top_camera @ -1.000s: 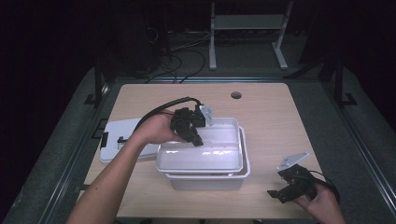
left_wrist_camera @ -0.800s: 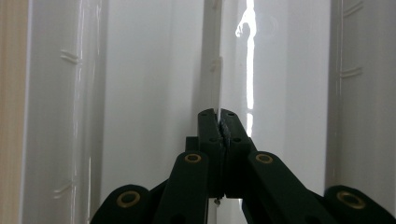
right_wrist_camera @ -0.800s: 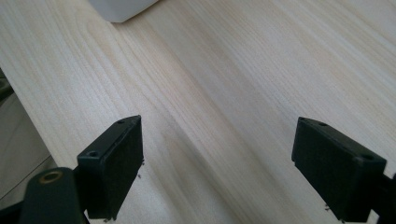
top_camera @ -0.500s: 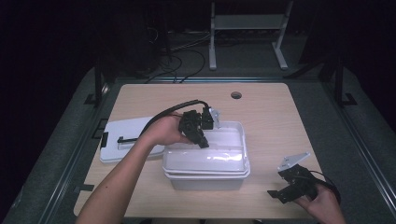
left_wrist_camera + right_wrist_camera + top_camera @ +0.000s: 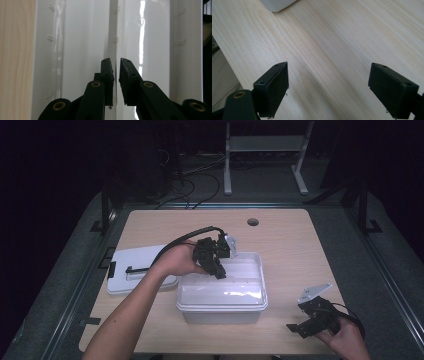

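Left claw (image 5: 218, 270): jaws just been opening, bin's back wall between them, slight gap.
Bin (image 5: 222, 306): white, mid-bench, holds nothing visible.
Lid (image 5: 125, 262): flat, left of bin.
Right claw (image 5: 300, 327): wide apart over bare bench (image 5: 295, 245).

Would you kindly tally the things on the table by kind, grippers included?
White plastic bins: 1, the bin near the table's middle.
White lids: 1, the lid lying flat left of it.
Black grippers: 2, the left gripper at the bin's rim and the right gripper near the table's front right.
Total: 4
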A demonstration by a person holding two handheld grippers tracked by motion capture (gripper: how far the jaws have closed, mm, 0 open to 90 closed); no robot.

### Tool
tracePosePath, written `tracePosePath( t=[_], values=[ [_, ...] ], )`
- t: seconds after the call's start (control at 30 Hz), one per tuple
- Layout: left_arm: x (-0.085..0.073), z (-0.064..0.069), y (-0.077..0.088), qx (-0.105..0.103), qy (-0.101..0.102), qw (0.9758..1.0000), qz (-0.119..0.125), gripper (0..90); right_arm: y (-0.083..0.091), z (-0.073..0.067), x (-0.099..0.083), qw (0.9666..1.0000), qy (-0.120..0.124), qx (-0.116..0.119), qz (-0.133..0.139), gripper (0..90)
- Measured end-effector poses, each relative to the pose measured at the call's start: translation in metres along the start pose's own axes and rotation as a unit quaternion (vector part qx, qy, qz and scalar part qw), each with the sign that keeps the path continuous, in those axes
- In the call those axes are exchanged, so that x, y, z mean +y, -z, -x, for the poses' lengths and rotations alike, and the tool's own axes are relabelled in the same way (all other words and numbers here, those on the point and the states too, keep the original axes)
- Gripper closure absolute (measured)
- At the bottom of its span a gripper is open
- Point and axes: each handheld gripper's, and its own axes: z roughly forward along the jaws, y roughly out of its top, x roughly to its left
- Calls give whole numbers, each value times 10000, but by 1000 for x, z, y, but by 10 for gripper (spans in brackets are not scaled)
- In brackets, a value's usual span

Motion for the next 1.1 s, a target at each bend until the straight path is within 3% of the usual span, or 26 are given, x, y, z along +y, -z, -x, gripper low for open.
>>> tracePosePath(
  t=[0.13, 0.57, 0.83, 1.1],
  values=[
    [-5, 0, 4, 29, 22, 10000, 24, 803, 1, 0, -1, 10000, -15, -13, 15, 160],
    [-41, -2, 30, 202, 283, 9994, 64, 794, 1, 1, -3, 10000, -55, -34, 7, 160],
    [-87, -1, 52, 378, 590, 9974, 184, 769, 3, 2, -6, 9999, -118, -66, 27, 160],
    [-142, -2, 68, 629, 957, 9929, 305, 720, 3, 3, -7, 9998, -157, -74, 16, 160]
  ],
)
